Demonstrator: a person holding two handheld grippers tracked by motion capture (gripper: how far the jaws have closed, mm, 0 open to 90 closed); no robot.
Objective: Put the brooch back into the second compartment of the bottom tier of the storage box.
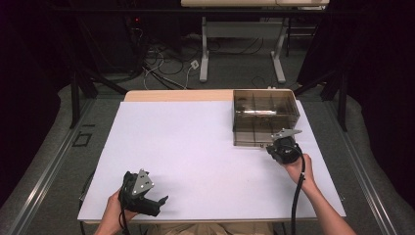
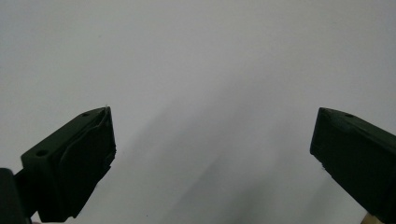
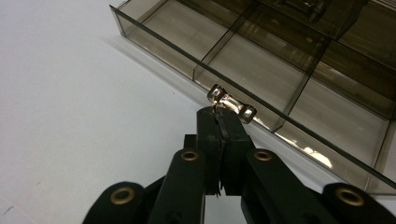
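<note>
A small shiny metal clip (image 3: 232,103) sticks out of the tips of my right gripper (image 3: 220,114), which is shut on it. The clip hangs just in front of the front wall of a smoky clear compartment box (image 3: 187,53), above the white table. In the high view the right gripper (image 1: 270,147) sits at the front right corner of the box (image 1: 240,122). My left gripper (image 1: 149,196) rests near the table's front left. Its jaws (image 2: 212,135) stand wide open over bare white surface, with nothing between them.
The white tabletop (image 1: 186,147) spreads between the two grippers. The box is split into several compartments, and something bright (image 1: 257,111) glints in a far one. Beyond the table are a second table's legs (image 1: 204,58) and cables on the floor.
</note>
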